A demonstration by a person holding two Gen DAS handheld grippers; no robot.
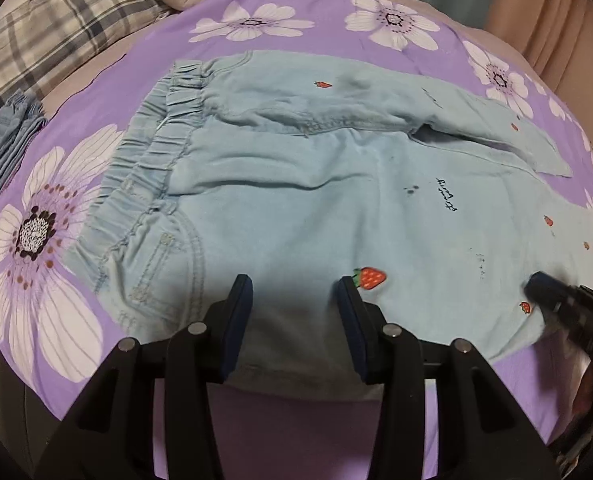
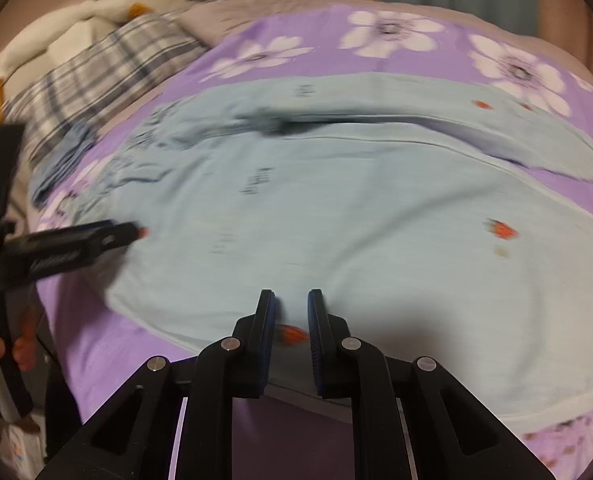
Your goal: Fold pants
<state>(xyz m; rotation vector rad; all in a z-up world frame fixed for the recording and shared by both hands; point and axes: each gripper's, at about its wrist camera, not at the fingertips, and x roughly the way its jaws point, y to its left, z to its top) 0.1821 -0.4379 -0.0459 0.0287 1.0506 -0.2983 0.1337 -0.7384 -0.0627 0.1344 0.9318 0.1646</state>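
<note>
Down at the near edge of the bed, the left gripper (image 1: 294,286) stood released, its jaws apart above the pants (image 1: 336,200), nothing pinched. Beside it the right gripper (image 2: 291,300) hung with a narrow gap, gripping nothing. Those pale blue pants lay flat across the purple flowered sheet (image 1: 48,240), waistband leftward. A plaid pillow (image 1: 56,32) sat behind; the right view was blurred.

My light is soft and dim; a shadow falls on the pants (image 1: 296,200) near me. Left view sharp, right view motion-blurred, both bowed and dark-cornered.
</note>
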